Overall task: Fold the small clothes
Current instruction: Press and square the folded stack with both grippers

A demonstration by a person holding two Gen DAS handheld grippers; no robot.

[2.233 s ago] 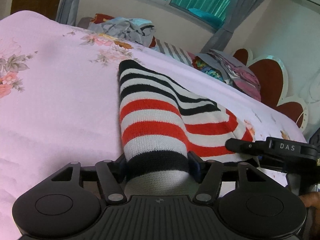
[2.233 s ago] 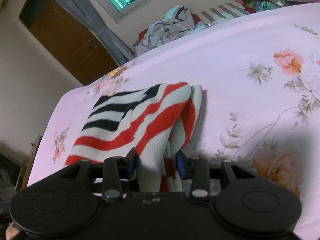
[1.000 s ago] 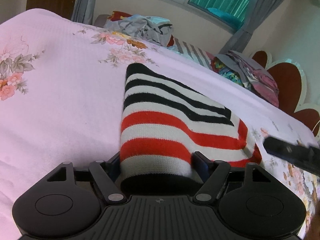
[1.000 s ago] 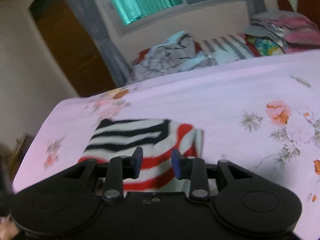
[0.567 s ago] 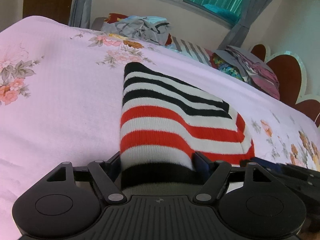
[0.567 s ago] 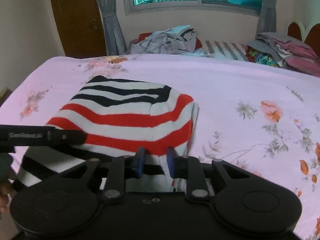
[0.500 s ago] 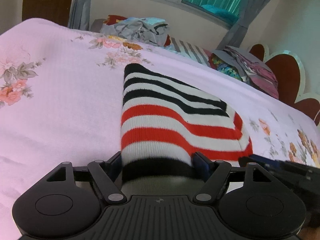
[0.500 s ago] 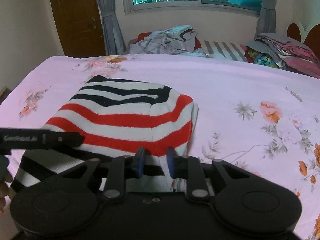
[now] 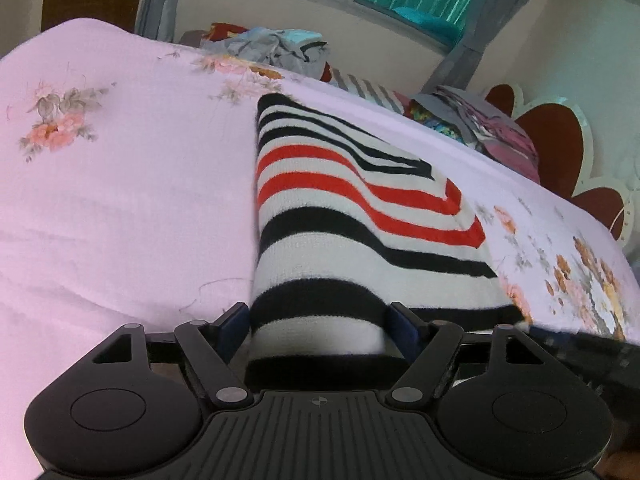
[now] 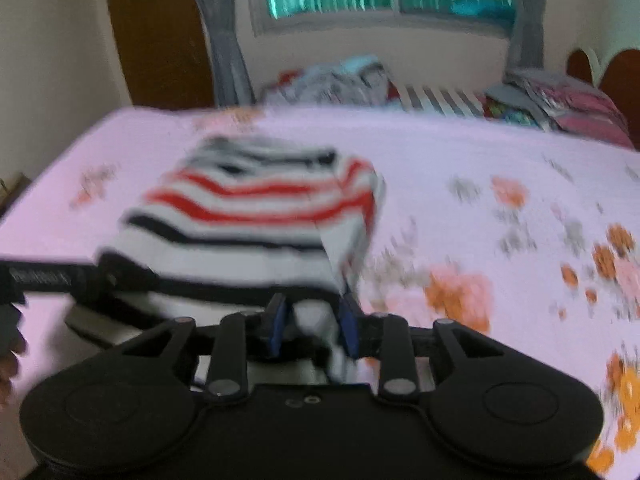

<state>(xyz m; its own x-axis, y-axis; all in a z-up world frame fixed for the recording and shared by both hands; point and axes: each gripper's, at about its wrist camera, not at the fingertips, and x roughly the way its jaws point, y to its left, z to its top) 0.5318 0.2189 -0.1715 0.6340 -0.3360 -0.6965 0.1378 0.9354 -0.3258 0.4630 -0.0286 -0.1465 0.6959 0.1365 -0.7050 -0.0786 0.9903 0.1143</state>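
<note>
Bed: we see a pink floral bedsheet (image 9: pixel 120 200) spreading out ahead of both grippers.
Garment: a striped knit sweater (image 9: pixel 340 208) in black, white and red lies folded directly ahead.
Left gripper (image 9: pixel 318 322): clamped on the sweater's near edge.
Right gripper (image 10: pixel 312 326): blurred, jaws narrow and just opening, white knit between them.

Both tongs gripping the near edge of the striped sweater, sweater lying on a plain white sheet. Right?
Not quite. The sheet is pink with flowers, as the left wrist view shows. The left tongs and right tongs do grip the near edge of the striped sweater.
</note>
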